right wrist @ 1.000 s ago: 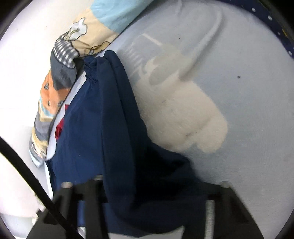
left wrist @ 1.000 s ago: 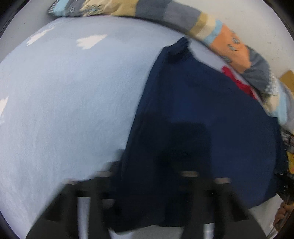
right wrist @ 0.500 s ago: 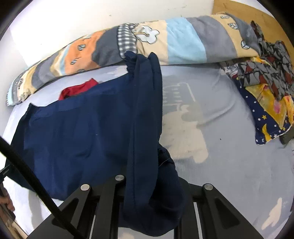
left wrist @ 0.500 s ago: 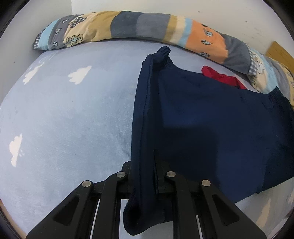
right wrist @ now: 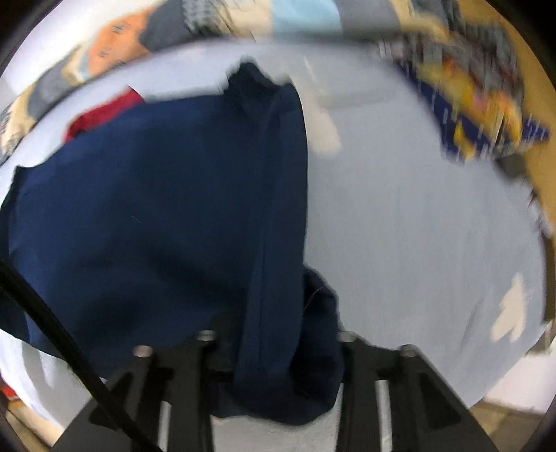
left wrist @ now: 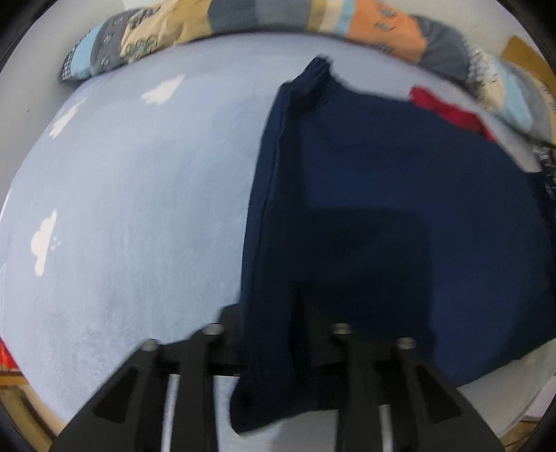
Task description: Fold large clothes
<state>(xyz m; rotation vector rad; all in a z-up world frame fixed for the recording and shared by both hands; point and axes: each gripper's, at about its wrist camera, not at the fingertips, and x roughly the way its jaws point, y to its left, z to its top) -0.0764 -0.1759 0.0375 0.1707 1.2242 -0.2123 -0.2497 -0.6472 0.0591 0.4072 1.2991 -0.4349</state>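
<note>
A large navy garment [left wrist: 382, 208] lies spread on the light blue bed sheet [left wrist: 139, 208], its left edge folded into a long narrow band. That band's near end hangs between the fingers of my left gripper [left wrist: 274, 330], whose jaws are opening and stand wider than the cloth. In the right wrist view the same garment [right wrist: 156, 208] fills the left half. Its bunched right edge sits between the fingers of my right gripper [right wrist: 274, 337], whose jaws are also opening. Both views are motion-blurred.
A patchwork bolster pillow [left wrist: 243, 17] runs along the far side by the wall. A red cloth [left wrist: 448, 111] peeks from under the garment's far edge. A pile of patterned clothes [right wrist: 479, 104] lies at the far right. A black cable [right wrist: 52, 330] crosses the lower left.
Half a second ago both grippers were pinched shut on the garment's edges. Now both pairs of fingers stand visibly wider apart, the cloth loose between them, and both views have shifted and blurred.
</note>
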